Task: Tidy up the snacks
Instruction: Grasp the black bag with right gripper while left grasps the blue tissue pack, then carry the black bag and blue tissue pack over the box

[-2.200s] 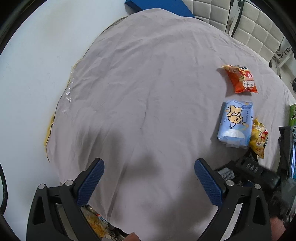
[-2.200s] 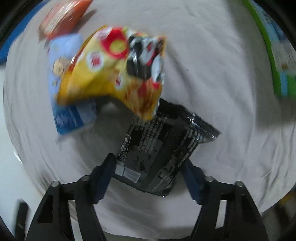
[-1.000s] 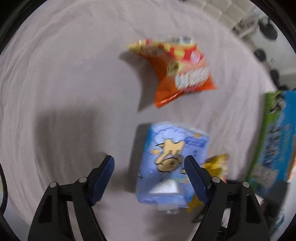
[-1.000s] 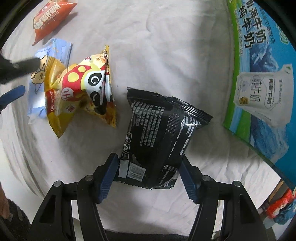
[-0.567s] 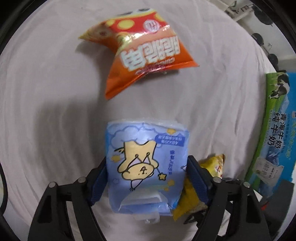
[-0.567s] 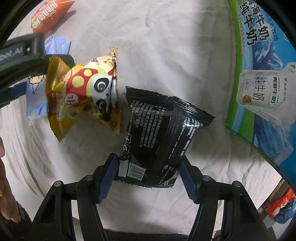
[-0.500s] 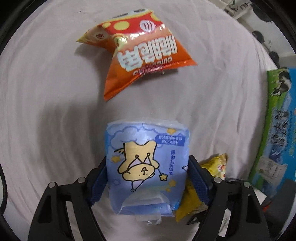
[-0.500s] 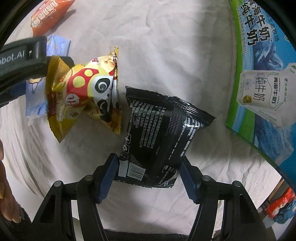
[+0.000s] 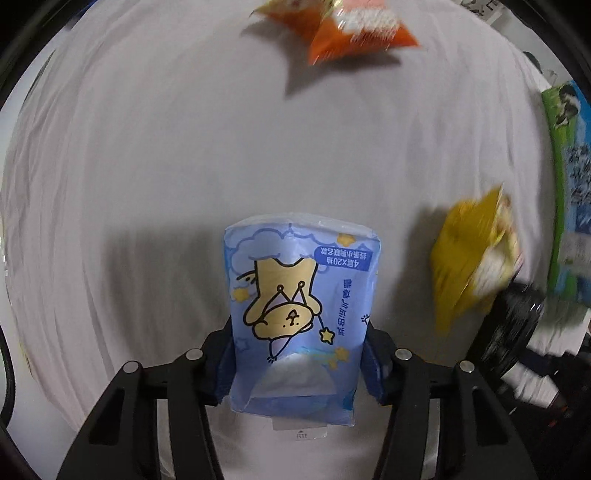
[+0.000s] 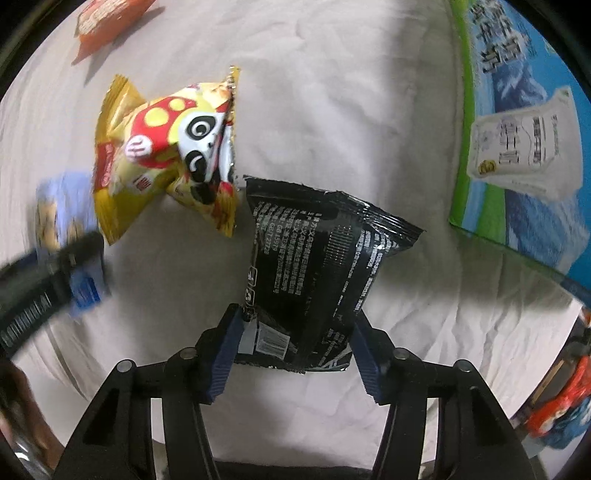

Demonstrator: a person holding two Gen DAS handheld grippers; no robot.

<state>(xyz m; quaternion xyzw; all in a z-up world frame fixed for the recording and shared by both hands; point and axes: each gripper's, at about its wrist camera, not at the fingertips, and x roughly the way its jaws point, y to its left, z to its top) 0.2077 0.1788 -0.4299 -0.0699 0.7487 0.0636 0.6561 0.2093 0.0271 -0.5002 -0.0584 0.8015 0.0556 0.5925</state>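
Note:
My left gripper (image 9: 299, 360) is shut on a light blue pack with a cartoon bear (image 9: 301, 295), held above the grey cloth (image 9: 166, 166). In the right wrist view this pack (image 10: 62, 206) shows blurred at the far left with the left gripper (image 10: 48, 280). My right gripper (image 10: 297, 343) is shut on a black snack bag (image 10: 317, 273). A yellow panda bag (image 10: 166, 155) lies just left of the black one, touching its top corner. An orange bag (image 9: 351, 29) lies farther away.
A green and blue milk carton box (image 10: 524, 118) lies on the cloth at the right. Red and blue packets (image 10: 565, 398) sit off the table's lower right edge. A hand (image 10: 14, 402) shows at the lower left.
The left gripper has closed on the blue bear pack and drawn it back and left, away from the yellow bag. The right gripper still holds the black bag in place.

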